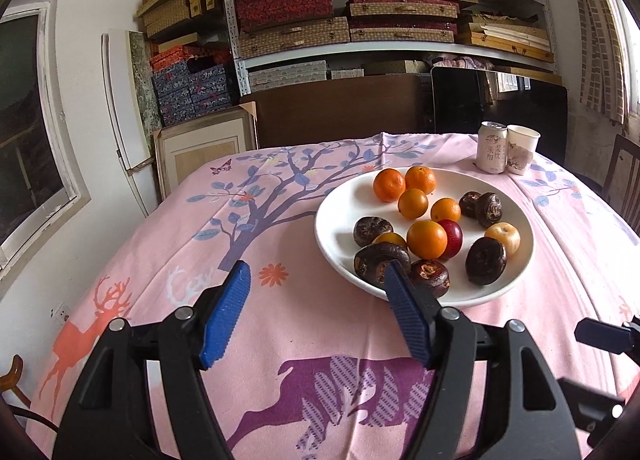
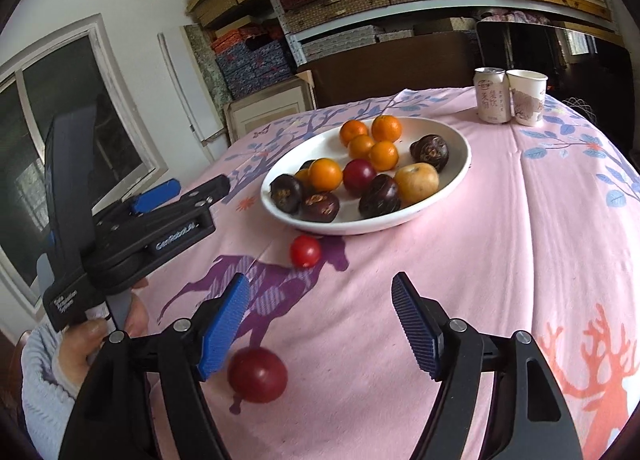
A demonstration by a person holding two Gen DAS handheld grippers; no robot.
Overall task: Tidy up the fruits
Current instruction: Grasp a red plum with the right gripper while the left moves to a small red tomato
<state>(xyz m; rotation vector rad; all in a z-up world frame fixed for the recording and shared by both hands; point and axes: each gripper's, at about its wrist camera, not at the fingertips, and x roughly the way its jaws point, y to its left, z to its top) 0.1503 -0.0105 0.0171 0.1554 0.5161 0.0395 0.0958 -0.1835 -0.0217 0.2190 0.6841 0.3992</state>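
Red, round and slightly blurred, a plum [image 2: 257,375] lies on the pink cloth at 7 o'clock from the right gripper [image 2: 318,324], just beside its left finger, whose fingers stand wide and hold nothing. A smaller red fruit [image 2: 305,251] rests at 6 o'clock of the white plate [image 2: 452,132], near its rim. I would centre the fingers over the plum and close slowly, since it may roll. The left gripper [image 1: 318,314] is wide too, empty, with the plate at its 1 o'clock. The table [image 2: 500,228] at my 3 o'clock gives free room; the can [image 2: 491,95] and cup [image 2: 527,97] stand far off at 1 o'clock.
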